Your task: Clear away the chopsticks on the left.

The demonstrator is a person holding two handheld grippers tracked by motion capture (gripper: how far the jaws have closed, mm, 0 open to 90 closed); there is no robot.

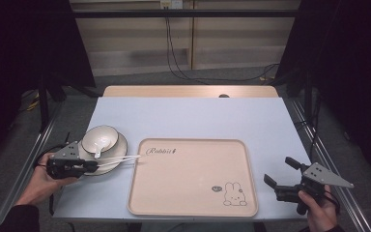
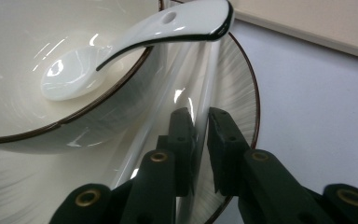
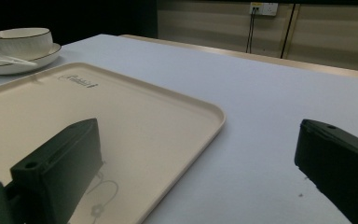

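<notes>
Glossy white spoon (image 2: 121,42) in bowl (image 2: 23,70)

chopsticks (image 2: 200,88) blurred and glare-washed beyond the left gripper's (image 2: 201,122) tips, bowl (image 2: 23,112) beside them cut by the left gripper view's edge, plate (image 2: 242,84) rim hidden under the jaws, right gripper's (image 3: 196,168) jaw ends cropped below

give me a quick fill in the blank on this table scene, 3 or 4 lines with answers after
1. The white spoon lies with its scoop inside the ____.
2. The left gripper is closed on a pair of white ____.
3. The bowl stands on a ____.
4. The jaws of the right gripper, beside the beige tray, are ____.

Missing words: bowl; chopsticks; plate; open
</notes>
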